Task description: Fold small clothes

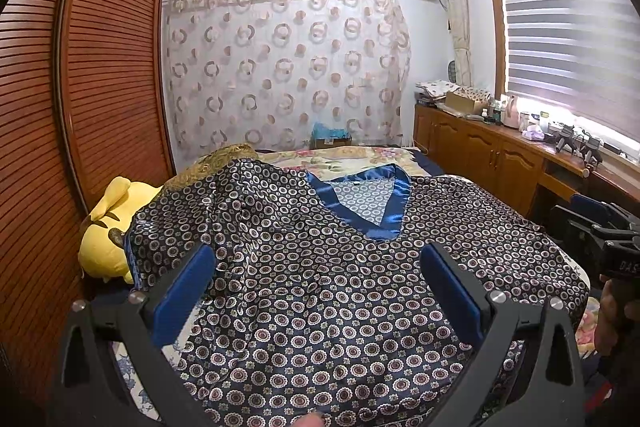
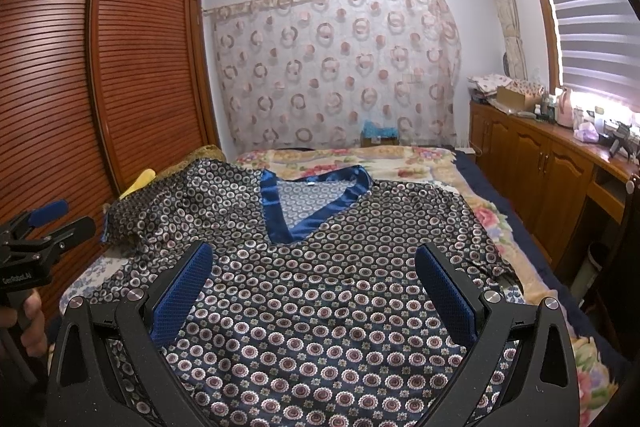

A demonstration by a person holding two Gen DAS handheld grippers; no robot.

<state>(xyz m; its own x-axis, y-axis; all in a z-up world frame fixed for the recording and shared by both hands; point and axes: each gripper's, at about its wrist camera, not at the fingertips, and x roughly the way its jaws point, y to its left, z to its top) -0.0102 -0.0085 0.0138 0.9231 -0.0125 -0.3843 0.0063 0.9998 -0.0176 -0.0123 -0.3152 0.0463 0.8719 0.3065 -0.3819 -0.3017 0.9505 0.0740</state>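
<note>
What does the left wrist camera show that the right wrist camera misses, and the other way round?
Only the left wrist view shows the whole head of the yellow plush toy beside the left sleeve, and the right gripper at its right edge. Only the right wrist view shows the top's right sleeve laid out on the floral blanket, and the left gripper at its left edge. Both show the patterned top spread front up with its blue V-neck collar away from the camera, and each camera's own gripper open above the fabric, holding nothing.
</note>
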